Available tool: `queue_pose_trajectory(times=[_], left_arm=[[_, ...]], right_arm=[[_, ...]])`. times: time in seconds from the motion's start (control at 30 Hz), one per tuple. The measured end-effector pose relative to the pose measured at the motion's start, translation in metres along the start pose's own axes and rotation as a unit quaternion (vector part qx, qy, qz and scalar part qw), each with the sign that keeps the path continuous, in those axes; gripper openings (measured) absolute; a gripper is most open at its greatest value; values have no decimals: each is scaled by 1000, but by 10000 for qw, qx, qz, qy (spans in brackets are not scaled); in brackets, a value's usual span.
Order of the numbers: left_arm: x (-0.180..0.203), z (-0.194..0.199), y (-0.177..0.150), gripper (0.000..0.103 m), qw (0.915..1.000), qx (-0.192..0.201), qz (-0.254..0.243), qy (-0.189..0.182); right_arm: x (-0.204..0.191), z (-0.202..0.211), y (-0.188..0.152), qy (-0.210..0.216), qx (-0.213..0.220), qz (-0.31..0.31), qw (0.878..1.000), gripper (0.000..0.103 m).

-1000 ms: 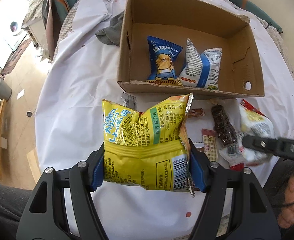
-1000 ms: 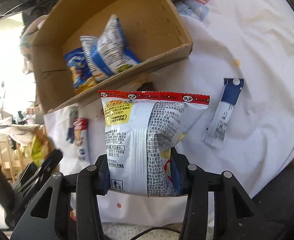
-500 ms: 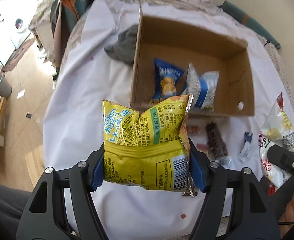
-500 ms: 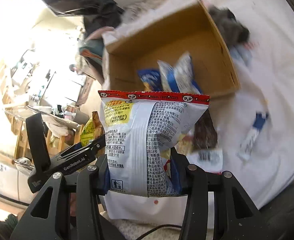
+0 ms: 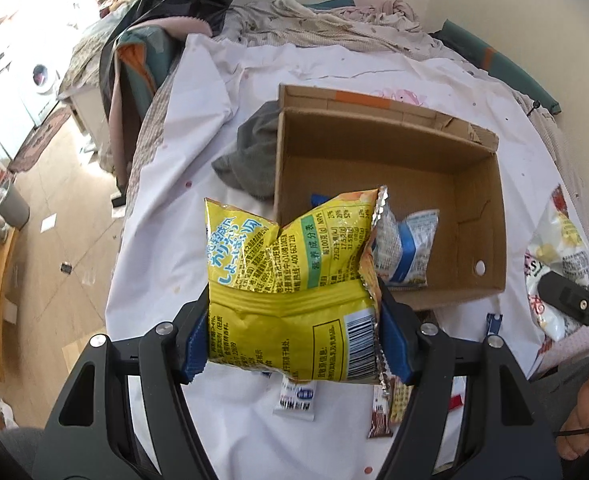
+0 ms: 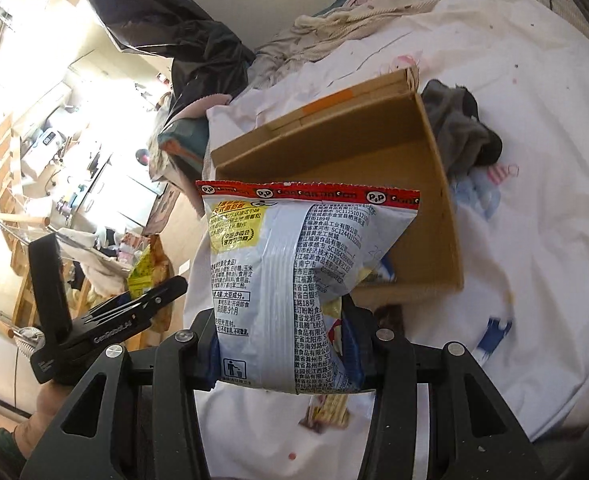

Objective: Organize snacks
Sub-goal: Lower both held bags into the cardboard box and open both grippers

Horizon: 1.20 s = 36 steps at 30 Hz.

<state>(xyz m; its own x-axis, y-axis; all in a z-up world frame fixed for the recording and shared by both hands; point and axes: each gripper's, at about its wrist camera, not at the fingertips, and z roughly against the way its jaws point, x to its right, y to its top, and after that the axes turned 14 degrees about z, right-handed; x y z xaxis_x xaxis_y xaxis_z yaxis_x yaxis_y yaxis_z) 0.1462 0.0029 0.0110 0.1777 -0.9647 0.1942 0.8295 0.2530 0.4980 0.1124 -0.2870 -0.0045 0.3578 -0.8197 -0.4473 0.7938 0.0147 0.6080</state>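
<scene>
My left gripper (image 5: 294, 344) is shut on a yellow snack bag (image 5: 290, 280) and holds it in the air over the near left corner of an open cardboard box (image 5: 482, 184). A white and blue snack bag (image 5: 406, 248) lies inside the box. My right gripper (image 6: 282, 356) is shut on a white snack bag with a red top seal (image 6: 294, 272) and holds it up in front of the box (image 6: 354, 144). The right gripper and its bag also show at the right edge of the left wrist view (image 5: 566, 296).
The box sits on a white sheet (image 5: 182, 184) over a table. A grey cloth (image 5: 250, 160) lies against the box's left wall. Small snack sticks and sachets (image 5: 298, 400) lie on the sheet near me. A blue and white sachet (image 6: 490, 332) lies to the right.
Both grippers have risen and pulled back with their bags. The box looks smaller and farther away, and the yellow bag now overlaps its near left corner.
</scene>
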Motion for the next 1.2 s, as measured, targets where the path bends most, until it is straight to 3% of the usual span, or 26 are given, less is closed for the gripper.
queue_pose_trajectory(times=[0.3,0.7,1.2], left_arm=[[34,-26,19,67,9990,83,-444,29],[62,-75,15,67,9950,142,-984,25],[59,-95,12,67,9950,-57,-999,-75]], right_arm=[[24,-30,31,-366,-73,139,9992,48],[47,-59,30,-887,-232,238,9955,49],[51,-89,21,-1392,-799,528,9856,51]])
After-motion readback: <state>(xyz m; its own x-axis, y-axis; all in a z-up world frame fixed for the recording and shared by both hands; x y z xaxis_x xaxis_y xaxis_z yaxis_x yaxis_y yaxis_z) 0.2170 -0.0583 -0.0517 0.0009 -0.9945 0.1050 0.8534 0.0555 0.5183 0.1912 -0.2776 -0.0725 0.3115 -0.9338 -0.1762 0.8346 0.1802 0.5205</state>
